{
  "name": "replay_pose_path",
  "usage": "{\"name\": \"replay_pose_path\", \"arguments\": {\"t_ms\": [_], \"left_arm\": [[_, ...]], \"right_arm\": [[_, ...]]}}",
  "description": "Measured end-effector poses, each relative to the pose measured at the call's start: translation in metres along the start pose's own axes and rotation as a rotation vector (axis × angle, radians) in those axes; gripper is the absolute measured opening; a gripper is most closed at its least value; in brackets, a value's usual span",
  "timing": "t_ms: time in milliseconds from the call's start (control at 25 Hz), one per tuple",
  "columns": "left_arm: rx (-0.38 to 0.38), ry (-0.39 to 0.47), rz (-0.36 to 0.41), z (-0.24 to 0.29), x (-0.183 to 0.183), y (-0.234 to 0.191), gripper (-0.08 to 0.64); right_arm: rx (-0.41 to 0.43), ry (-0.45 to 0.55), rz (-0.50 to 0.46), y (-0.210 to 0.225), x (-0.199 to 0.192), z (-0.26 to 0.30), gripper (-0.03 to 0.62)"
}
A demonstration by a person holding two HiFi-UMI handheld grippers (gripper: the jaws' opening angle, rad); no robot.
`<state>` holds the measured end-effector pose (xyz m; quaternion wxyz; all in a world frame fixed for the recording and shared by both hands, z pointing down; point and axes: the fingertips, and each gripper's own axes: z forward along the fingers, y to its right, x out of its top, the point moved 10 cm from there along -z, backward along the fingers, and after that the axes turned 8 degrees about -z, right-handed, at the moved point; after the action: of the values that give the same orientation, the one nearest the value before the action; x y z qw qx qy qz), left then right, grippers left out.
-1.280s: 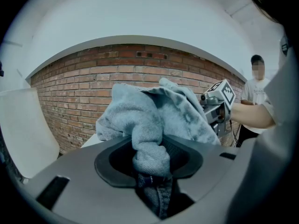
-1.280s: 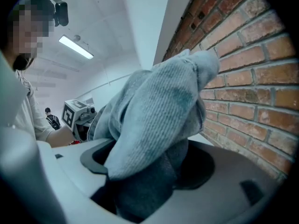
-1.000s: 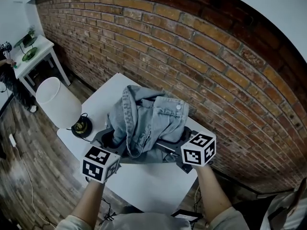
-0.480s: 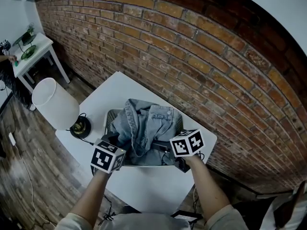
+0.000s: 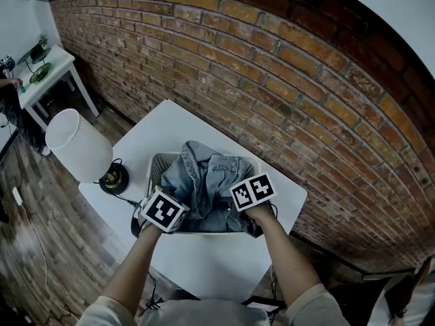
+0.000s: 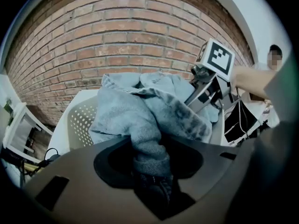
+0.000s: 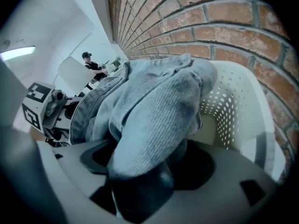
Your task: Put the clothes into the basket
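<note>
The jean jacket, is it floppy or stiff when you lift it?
Probably floppy: the denim jacket folds and droops where the left gripper and right gripper pinch it. Likely heavyish for cloth, since the fabric looks thick. It shouldn't slip easily, and it slumps into the basket rather than standing.

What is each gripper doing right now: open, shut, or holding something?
Left gripper: shut on the denim jacket.
Right gripper: shut on the same denim jacket.

The clothes [image 5: 204,180] are coarse denim cloth; the basket [image 5: 158,170] is matt perforated plastic.
</note>
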<state>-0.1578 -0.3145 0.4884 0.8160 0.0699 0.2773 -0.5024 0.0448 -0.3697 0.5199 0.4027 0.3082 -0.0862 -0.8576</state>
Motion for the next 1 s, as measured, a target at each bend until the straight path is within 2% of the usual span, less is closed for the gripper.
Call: {"name": "replay_pose_path", "arguments": {"t_ms": [200, 400, 760, 840, 1000], "left_arm": [[0.051, -0.032, 0.025, 0.006, -0.002, 0.007, 0.169], [0.119, -0.001, 0.037, 0.0, -0.007, 0.01, 0.19], [0.116, 0.122, -0.072, -0.029, -0.016, -0.002, 0.204], [0.133, 0.147, -0.073, -0.039, -0.015, -0.004, 0.204], [0.118, 0.2, -0.094, -0.052, -0.015, 0.002, 0.204]], "right_arm": [[-0.077, -0.011, -0.028, -0.002, -0.002, 0.003, 0.36], [-0.176, 0.043, -0.057, -0.013, -0.008, 0.0, 0.374], [-0.325, 0.115, -0.134, -0.037, -0.007, -0.026, 0.38], [-0.359, 0.144, -0.138, -0.04, -0.007, -0.035, 0.38], [-0.384, 0.199, -0.114, -0.045, -0.013, -0.051, 0.38]]}}
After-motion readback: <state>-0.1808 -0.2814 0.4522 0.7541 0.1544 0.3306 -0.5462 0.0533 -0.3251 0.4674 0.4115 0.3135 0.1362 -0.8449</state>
